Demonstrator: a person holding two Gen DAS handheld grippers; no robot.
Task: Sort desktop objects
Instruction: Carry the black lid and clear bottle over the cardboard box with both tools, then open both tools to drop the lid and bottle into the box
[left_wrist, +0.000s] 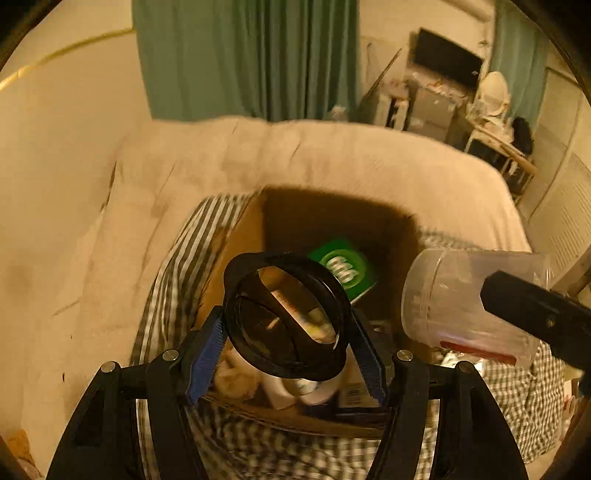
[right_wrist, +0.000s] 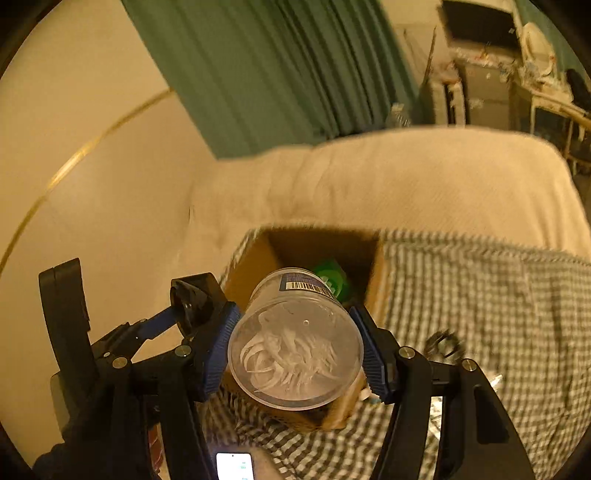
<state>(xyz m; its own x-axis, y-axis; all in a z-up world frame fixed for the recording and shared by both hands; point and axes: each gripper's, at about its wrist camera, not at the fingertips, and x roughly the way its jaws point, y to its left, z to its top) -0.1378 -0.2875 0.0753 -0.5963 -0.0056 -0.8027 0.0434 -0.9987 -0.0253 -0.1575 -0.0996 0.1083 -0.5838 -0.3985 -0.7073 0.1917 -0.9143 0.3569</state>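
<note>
A checked cloth (right_wrist: 461, 295) covers the bed (left_wrist: 332, 158) by green curtains (left_wrist: 251, 55); the cardboard box (right_wrist: 251, 258) blurs beneath the left hand-held gripper (left_wrist: 288, 343) grasping a black lid (left_wrist: 284, 317) and the right hand-held gripper (right_wrist: 295, 354) grasping a clear jar (right_wrist: 295, 347).

A black ring-shaped lid (left_wrist: 286, 321) and a clear plastic jar (right_wrist: 295, 343) – both held above the open cardboard box (right_wrist: 258, 258).

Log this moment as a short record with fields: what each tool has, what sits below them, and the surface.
left tool: shut on a black lid
right tool: shut on a clear plastic jar, white strips inside
below: open cardboard box holding a green packet and other items
surface: checked cloth on a beige bed
background: green curtain
</note>
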